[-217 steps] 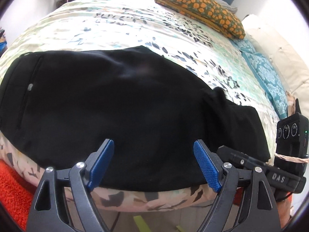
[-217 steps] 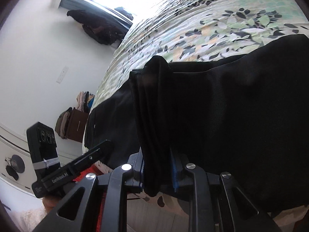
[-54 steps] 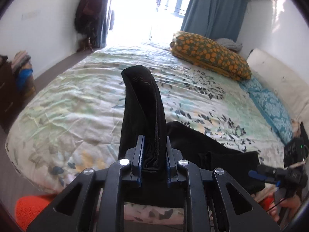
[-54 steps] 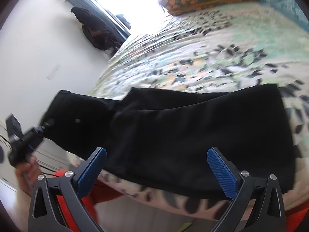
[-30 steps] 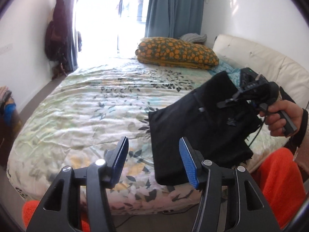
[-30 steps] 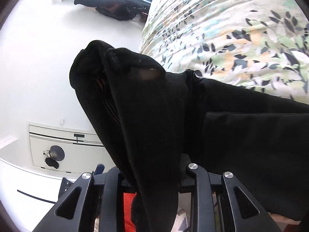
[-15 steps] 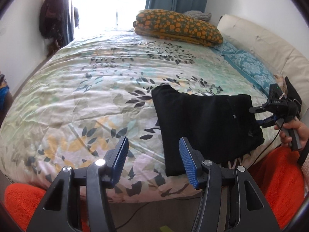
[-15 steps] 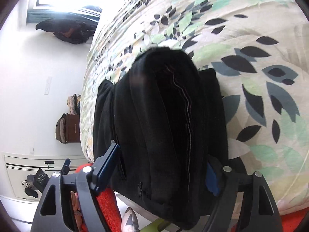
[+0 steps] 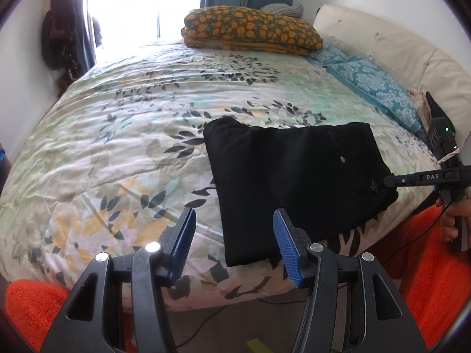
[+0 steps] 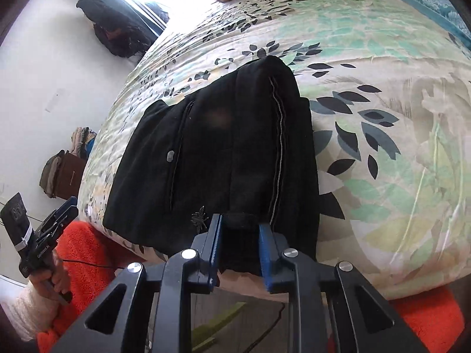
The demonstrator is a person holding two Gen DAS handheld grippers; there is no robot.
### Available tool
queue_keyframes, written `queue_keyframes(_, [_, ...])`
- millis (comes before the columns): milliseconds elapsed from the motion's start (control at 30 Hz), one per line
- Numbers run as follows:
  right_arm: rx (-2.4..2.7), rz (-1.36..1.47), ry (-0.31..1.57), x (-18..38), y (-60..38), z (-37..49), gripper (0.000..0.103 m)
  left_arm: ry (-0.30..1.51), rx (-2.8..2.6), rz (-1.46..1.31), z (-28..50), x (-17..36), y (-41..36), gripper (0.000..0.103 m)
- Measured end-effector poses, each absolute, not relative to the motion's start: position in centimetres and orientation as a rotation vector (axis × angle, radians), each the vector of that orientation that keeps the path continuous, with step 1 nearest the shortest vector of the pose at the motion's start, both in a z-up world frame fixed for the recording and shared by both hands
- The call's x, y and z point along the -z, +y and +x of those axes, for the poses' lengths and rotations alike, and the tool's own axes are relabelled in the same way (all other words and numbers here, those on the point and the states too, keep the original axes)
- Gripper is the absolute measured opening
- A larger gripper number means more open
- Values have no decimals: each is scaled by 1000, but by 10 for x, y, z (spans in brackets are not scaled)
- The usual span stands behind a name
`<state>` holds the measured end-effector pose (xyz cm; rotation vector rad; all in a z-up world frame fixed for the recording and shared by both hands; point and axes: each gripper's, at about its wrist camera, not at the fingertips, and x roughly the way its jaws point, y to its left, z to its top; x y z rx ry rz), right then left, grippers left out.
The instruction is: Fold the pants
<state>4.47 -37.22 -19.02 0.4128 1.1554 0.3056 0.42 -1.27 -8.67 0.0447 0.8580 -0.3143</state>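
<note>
The black pants point(image 9: 291, 176) lie folded into a compact rectangle on the floral bedspread point(image 9: 117, 123), near the bed's front edge. My left gripper point(image 9: 232, 235) is open and empty, held just off the front edge, left of the pants' near corner. My right gripper point(image 10: 238, 235) sits at the pants' point(image 10: 217, 153) near edge with its blue pads on either side of a fold of black cloth; it also shows in the left wrist view point(image 9: 382, 181) touching the right edge of the pants.
An orange-patterned pillow point(image 9: 250, 31) and teal pillows point(image 9: 371, 85) lie at the bed's far end by a cream headboard point(image 9: 397, 50). Dark clothes point(image 9: 59, 35) hang at the left wall. Orange fabric point(image 9: 426, 264) lies below the bed edge.
The right gripper carried the pants' end over and laid it down, making a smaller rectangle, and its jaws have narrowed on the near edge. The left gripper stayed open and drew slightly closer.
</note>
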Motion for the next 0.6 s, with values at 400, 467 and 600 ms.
queue_keyframes(400, [-184, 314, 1167, 197, -379, 30, 48, 839, 343, 118, 30, 80, -55, 64])
queue_keyframes(467, [-128, 312, 1141, 191, -387, 27, 65, 829, 336, 129, 40, 77, -65, 65])
queue_keyframes(600, [-92, 281, 953, 143, -390, 27, 65, 817, 325, 165, 61, 82, -91, 70])
